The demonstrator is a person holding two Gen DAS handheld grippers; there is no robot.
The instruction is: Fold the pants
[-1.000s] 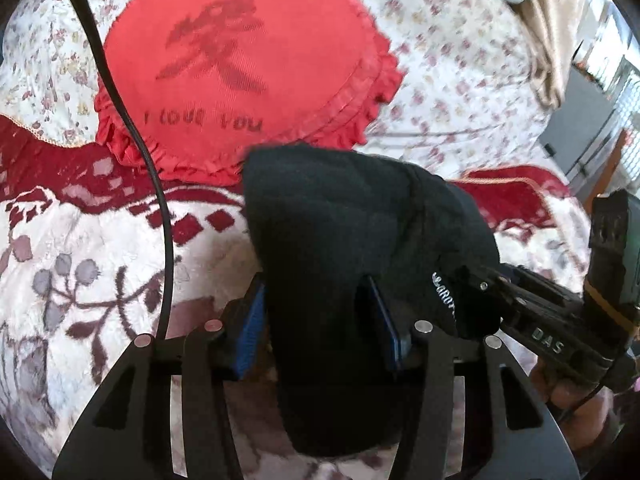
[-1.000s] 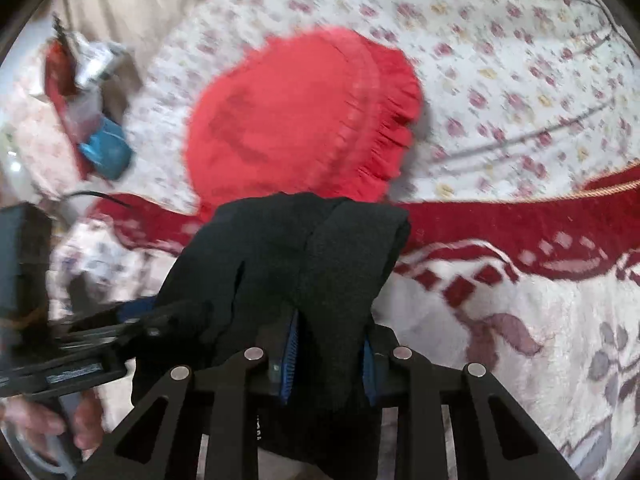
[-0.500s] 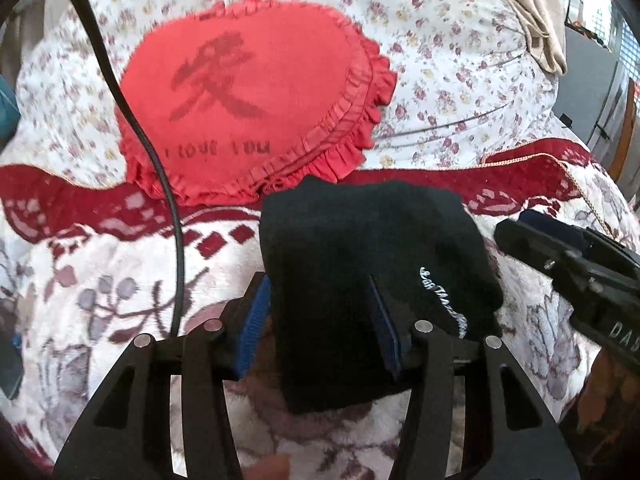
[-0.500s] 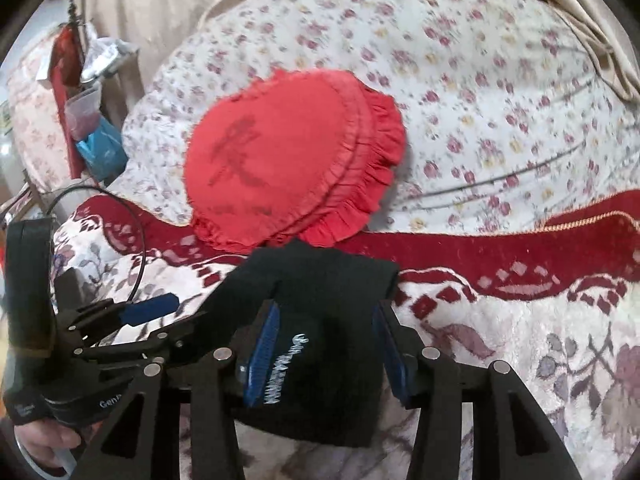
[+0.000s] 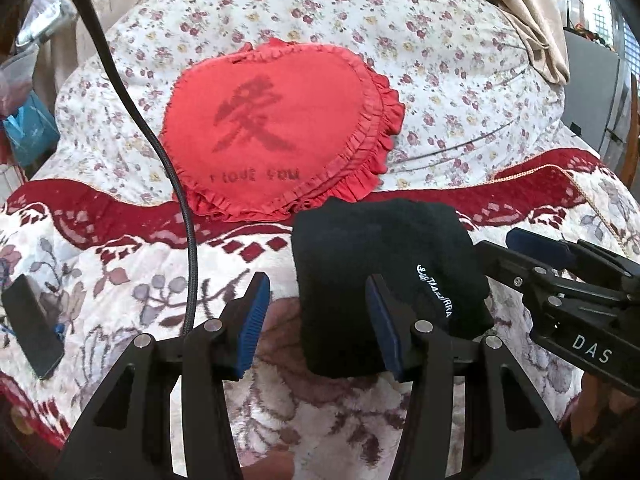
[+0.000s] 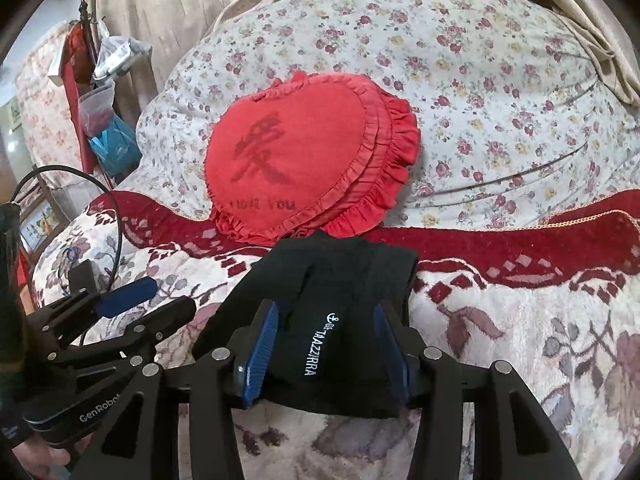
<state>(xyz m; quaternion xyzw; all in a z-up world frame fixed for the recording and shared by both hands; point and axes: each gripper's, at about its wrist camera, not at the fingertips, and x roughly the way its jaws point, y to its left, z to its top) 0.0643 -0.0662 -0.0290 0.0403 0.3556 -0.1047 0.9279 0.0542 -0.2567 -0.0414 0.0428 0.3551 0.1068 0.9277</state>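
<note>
The black pants (image 5: 384, 276) lie folded into a small thick bundle on the patterned blanket, with white lettering on the near edge. My left gripper (image 5: 318, 320) is open; its right finger lies against the bundle's near left side and its left finger stands apart. In the right wrist view the pants (image 6: 340, 312) lie between the fingers of my right gripper (image 6: 326, 354), which is open and straddles the bundle. The left gripper shows at the left of that view (image 6: 152, 300); the right gripper shows at the right of the left wrist view (image 5: 560, 264).
A red heart-shaped cushion (image 5: 280, 136) leans on a floral pillow (image 5: 440, 60) just behind the pants. A black cable (image 5: 176, 200) crosses the blanket (image 5: 140, 280) at left. A dark flat object (image 5: 32, 324) lies at the far left. Bags hang at the bedside (image 6: 104, 120).
Both grippers let go of the pants bundle and opened. The bundle came down onto the blanket, and both grippers drew back toward me.
</note>
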